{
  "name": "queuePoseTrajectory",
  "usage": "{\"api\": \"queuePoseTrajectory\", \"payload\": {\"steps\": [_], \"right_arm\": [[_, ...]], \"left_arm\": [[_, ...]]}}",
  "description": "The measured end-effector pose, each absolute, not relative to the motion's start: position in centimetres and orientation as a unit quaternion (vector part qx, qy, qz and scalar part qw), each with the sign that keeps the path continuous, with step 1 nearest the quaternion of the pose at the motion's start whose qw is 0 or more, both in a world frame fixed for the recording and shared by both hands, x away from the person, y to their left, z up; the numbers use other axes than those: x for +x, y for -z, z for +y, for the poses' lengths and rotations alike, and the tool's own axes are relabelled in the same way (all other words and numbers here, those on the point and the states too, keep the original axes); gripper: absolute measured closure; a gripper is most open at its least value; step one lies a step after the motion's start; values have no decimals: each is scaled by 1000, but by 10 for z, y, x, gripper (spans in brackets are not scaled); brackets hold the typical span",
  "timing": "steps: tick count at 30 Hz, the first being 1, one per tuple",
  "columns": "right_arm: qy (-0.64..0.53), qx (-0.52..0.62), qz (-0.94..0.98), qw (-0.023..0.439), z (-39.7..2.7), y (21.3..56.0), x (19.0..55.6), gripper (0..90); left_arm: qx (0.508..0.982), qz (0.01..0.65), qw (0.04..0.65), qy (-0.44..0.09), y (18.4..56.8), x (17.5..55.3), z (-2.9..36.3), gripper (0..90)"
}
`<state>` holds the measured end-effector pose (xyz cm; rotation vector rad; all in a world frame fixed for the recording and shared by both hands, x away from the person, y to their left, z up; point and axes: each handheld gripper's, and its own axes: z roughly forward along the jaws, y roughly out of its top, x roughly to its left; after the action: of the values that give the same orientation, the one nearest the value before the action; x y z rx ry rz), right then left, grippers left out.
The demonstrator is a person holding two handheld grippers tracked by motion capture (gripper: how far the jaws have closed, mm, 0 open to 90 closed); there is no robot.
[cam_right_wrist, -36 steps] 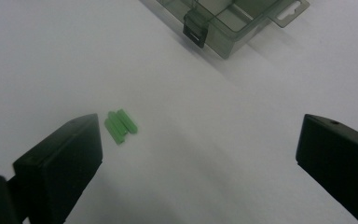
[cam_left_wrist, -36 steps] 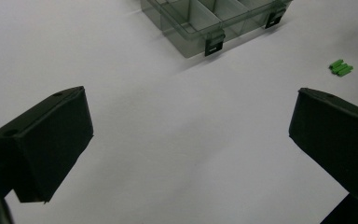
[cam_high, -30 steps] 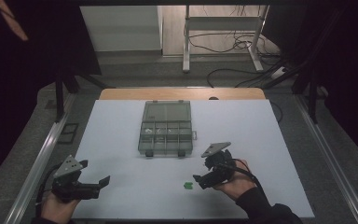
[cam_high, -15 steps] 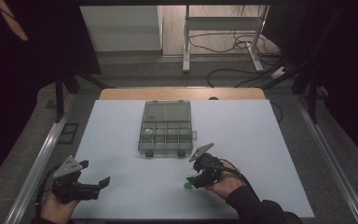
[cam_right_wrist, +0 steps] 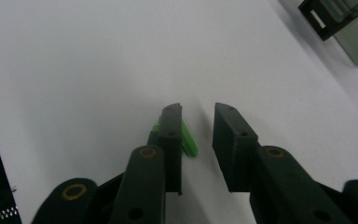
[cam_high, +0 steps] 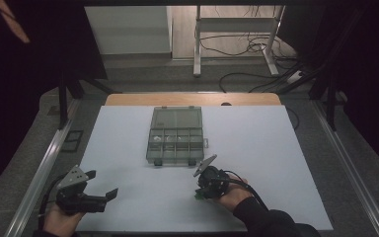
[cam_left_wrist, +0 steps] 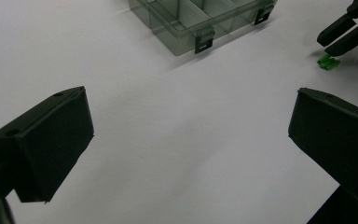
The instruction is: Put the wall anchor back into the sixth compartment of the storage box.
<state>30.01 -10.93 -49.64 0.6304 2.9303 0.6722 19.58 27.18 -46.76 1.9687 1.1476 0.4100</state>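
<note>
The small green piece (cam_right_wrist: pixel 189 140) lies between the right gripper (cam_right_wrist: pixel 198 140)'s closing jaws, touching one jaw, not pinched yet, near the clear box (cam_high: pixel 175 136); the left gripper (cam_left_wrist: pixel 186 140) waits wide open.

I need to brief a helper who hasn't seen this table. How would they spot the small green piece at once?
Start at the white table and find the grey compartment box at its middle. Come toward the near edge to the right gripper; the green piece lies at its fingers. It is the sole bright green thing there.
</note>
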Motion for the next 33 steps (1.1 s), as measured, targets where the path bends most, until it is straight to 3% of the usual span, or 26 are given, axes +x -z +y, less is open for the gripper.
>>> {"api": "queuePoseTrajectory", "payload": {"steps": [11,33], "right_arm": [[-210,179,961,30,-106,501,299,844],[-217,174,960,44,-107,497,300,836]], "left_arm": [[782,451,401,-159,468,196,271,6],[780,458,396,-160,468,197,272,5]]}}
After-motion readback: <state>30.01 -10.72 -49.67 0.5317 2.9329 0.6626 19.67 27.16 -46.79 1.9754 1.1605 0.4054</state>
